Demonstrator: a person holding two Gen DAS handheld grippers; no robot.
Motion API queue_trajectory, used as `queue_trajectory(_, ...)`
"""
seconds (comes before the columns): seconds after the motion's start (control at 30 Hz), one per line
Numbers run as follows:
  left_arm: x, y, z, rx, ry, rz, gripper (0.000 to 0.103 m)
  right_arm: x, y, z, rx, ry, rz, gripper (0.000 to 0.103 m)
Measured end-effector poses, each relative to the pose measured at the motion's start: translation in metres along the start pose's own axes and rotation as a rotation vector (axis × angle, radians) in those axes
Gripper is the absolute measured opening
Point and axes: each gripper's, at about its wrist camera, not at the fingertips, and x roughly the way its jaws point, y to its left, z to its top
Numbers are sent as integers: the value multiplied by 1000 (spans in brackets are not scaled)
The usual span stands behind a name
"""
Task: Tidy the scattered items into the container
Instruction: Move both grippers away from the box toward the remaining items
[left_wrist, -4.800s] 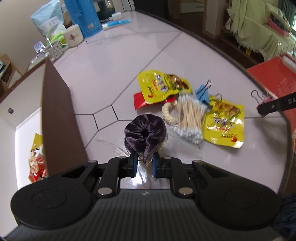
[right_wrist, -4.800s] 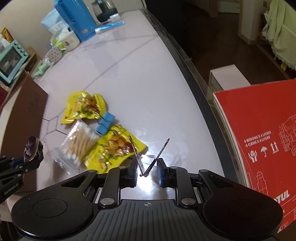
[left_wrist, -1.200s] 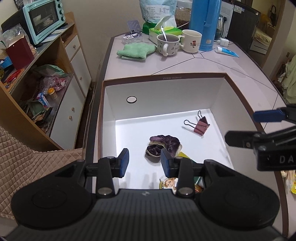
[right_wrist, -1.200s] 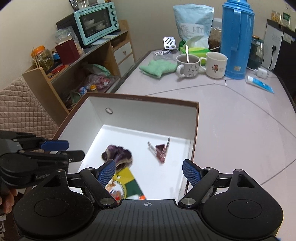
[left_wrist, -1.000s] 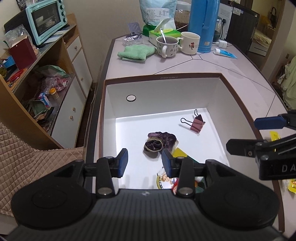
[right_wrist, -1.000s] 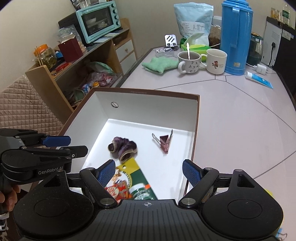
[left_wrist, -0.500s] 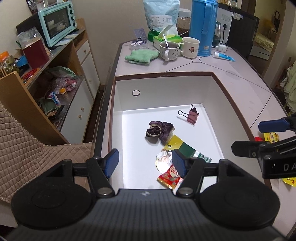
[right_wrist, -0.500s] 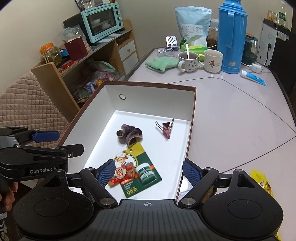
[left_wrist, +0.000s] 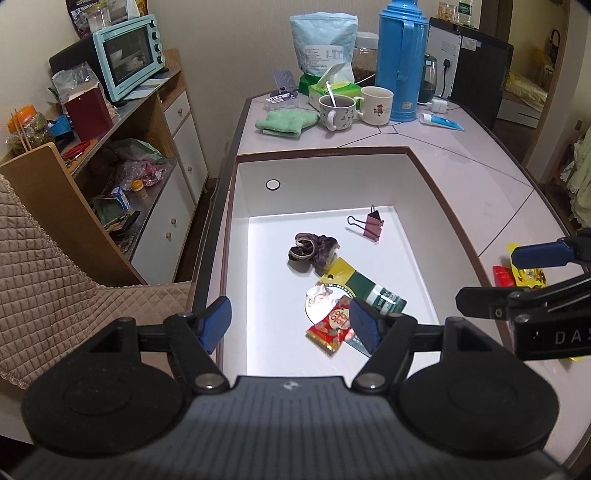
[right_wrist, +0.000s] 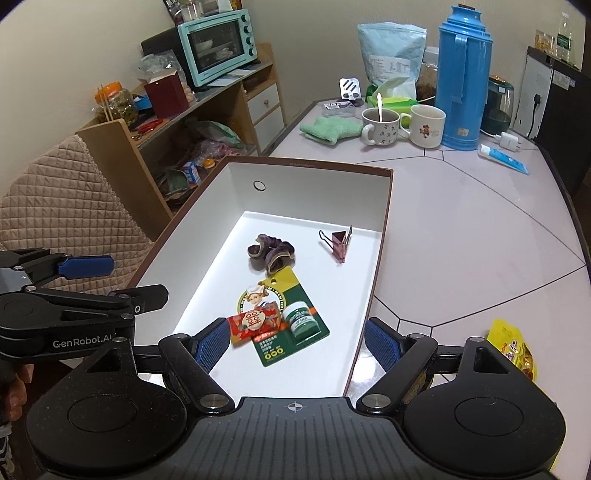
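Observation:
The brown-rimmed white box (left_wrist: 325, 173) (right_wrist: 317, 192) sits on the table. Inside lie a purple scrunchie (left_wrist: 312, 251) (right_wrist: 271, 253), a pink binder clip (left_wrist: 373, 227) (right_wrist: 338, 243), a green-yellow ointment card (left_wrist: 365, 286) (right_wrist: 291, 314) and a red snack packet (left_wrist: 330, 326) (right_wrist: 255, 323). My left gripper (left_wrist: 290, 325) is open and empty, high above the box's near end. My right gripper (right_wrist: 295, 343) is open and empty above the box's near right. Yellow snack packets (left_wrist: 528, 275) (right_wrist: 511, 347) lie on the table right of the box.
At the table's far end stand a blue thermos (left_wrist: 400, 61) (right_wrist: 461, 77), two mugs (left_wrist: 338, 110) (right_wrist: 380, 125), a green cloth (left_wrist: 286, 122), a tissue pack and a toothpaste tube (right_wrist: 502, 157). A shelf unit with a teal oven (left_wrist: 129, 59) and a quilted chair (left_wrist: 55, 277) stand left.
Both grippers have risen and drawn back from the box, so more of it shows. The left jaws have opened wider. The scrunchie and binder clip lie released inside the box.

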Motion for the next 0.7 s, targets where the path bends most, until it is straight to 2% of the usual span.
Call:
queue_trajectory(0.33,-20,-13,-13,0,-16,8,73,-19,1,-16,-8,-6,3,83)
queue_trajectory(0.7,-35,-26,-27,0,-15,18,73,-32,-1,-30,-13,-5,21,83)
